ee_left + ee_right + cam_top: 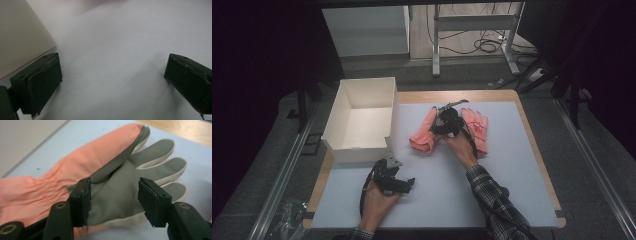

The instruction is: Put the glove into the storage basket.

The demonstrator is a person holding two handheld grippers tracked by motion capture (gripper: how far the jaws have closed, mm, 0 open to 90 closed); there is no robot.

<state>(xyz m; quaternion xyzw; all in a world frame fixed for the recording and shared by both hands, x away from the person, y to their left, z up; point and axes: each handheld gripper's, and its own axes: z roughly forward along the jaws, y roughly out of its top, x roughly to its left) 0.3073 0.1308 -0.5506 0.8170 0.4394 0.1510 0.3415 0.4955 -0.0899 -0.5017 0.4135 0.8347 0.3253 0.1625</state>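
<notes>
The right tongs (113, 202) are standing partly open over the near glove (100, 170), with the jaws straddling its grey textured palm and not yet pressing on it; nothing is being gripped. This spacing suits a pinch on the palm fabric, judged to be the next step. The near glove is lying flat on the worktop (492, 185), its pink back folded over so that the grey palm and pale fingers are facing up, which is giving the jaws a grippy surface to close on. In the high view the right tongs (446, 122) are hovering between this glove (423, 135) and a second pink glove (479, 131) lying just beside it, right of the white box (362, 120). The box is sitting open-topped at the left edge of the worktop, probably serving as the container for the gloves. The left tongs (112, 82) are resting wide open and empty above bare worktop near a corner of the box (22, 37), apparently waiting in reserve. No brand, label or legible writing is showing on the gloves or the box.
</notes>
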